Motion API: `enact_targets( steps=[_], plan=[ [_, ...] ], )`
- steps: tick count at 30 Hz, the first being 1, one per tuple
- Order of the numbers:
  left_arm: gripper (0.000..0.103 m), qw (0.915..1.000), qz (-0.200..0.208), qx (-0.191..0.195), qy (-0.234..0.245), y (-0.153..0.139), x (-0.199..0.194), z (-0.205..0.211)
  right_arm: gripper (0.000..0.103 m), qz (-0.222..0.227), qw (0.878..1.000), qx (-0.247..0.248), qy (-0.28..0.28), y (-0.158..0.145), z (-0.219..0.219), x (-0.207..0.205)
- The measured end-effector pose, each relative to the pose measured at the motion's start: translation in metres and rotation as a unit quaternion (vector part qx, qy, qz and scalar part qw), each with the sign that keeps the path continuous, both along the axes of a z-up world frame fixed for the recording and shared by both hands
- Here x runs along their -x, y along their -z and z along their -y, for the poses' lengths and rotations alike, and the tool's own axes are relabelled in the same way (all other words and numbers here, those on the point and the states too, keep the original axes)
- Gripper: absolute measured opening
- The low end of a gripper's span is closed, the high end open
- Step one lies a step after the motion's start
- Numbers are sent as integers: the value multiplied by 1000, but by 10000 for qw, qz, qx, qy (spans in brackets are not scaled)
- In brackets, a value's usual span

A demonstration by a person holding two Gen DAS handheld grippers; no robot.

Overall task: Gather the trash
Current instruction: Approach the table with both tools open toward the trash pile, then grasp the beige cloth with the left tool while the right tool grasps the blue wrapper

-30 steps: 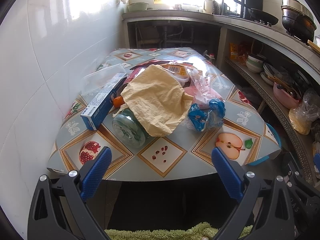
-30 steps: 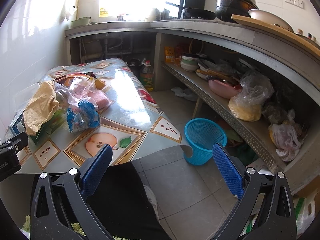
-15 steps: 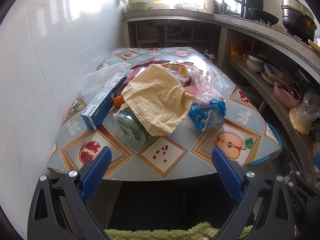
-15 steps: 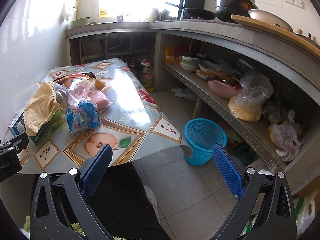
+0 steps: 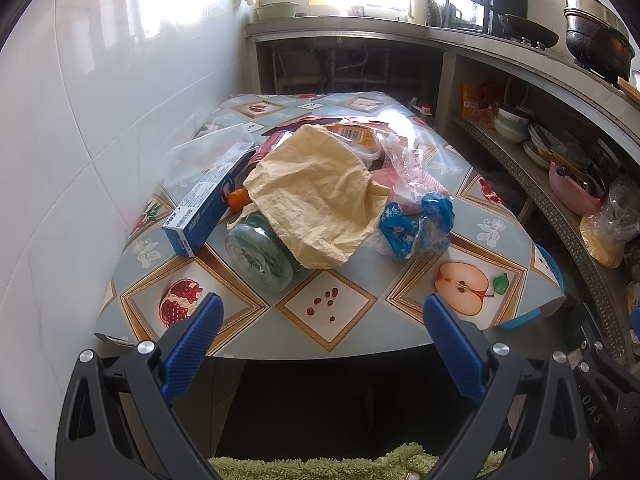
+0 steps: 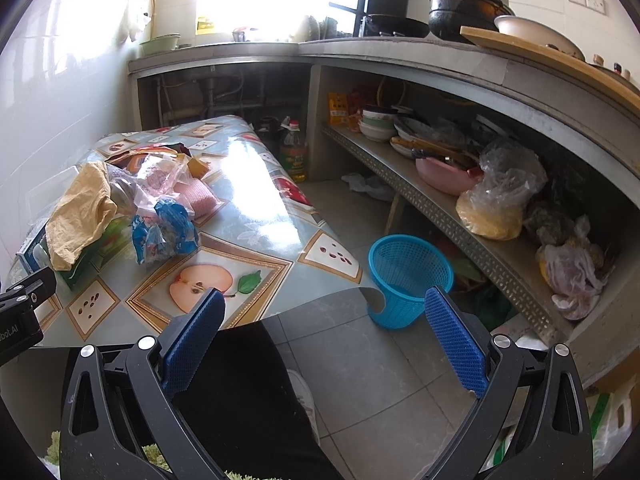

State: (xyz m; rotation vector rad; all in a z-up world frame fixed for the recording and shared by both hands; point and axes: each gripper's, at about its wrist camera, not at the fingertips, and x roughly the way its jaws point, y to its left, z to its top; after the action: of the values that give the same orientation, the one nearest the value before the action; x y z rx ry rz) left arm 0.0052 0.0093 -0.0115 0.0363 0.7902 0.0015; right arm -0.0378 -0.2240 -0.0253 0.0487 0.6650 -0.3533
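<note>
Left wrist view: your left hand-held gripper (image 5: 318, 320) is spread, empty; trash pile (image 5: 316, 196) on surface (image 5: 332, 332) at 12 o'clock.
Right wrist view: your right hand-held gripper (image 6: 324, 320) is spread, empty; blue basket (image 6: 408, 276) at 1 o'clock.

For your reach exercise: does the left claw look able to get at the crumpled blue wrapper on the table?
Probably yes: the left claw is open, and only bare tablecloth lies between it and the blue wrapper.

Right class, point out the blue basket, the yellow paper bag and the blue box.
blue basket (image 6: 412, 276), right wrist view, on its mesh wall.
yellow paper bag (image 5: 316, 200), left wrist view, on its crumpled middle.
blue box (image 5: 204, 210), left wrist view, on its long side.
</note>
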Motion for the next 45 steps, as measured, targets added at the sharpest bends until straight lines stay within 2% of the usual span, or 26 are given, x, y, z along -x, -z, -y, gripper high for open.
enact_targets(
  steps=[22,28,32,35,38,41,45],
  plan=[
    [98,9995,-238,-102,-152,14,-13,-3,95,-210,9996,-134,-136,16,1,-11],
    [98,9996,-232,9,-170,17,-22,-16,95,-270,9993,-71,-267,18,1,-26],
    [98,9998,-92,159,59,14,-31,-29,95,-268,9985,-69,-479,15,-1,-42],
    [98,9988,250,301,281,7,-36,-40,95,-201,9973,-97,-694,11,-3,-54],
    [98,9928,647,655,766,-2,-43,-52,95,-118,9945,-242,-1008,7,-3,-66],
    [98,9864,870,892,1073,-10,-53,-60,95,-35,9904,-373,-1328,6,-6,-79],
    [98,9813,854,823,1514,-16,-72,-56,95,-22,9837,-487,-1733,7,-12,-93]
  ],
)
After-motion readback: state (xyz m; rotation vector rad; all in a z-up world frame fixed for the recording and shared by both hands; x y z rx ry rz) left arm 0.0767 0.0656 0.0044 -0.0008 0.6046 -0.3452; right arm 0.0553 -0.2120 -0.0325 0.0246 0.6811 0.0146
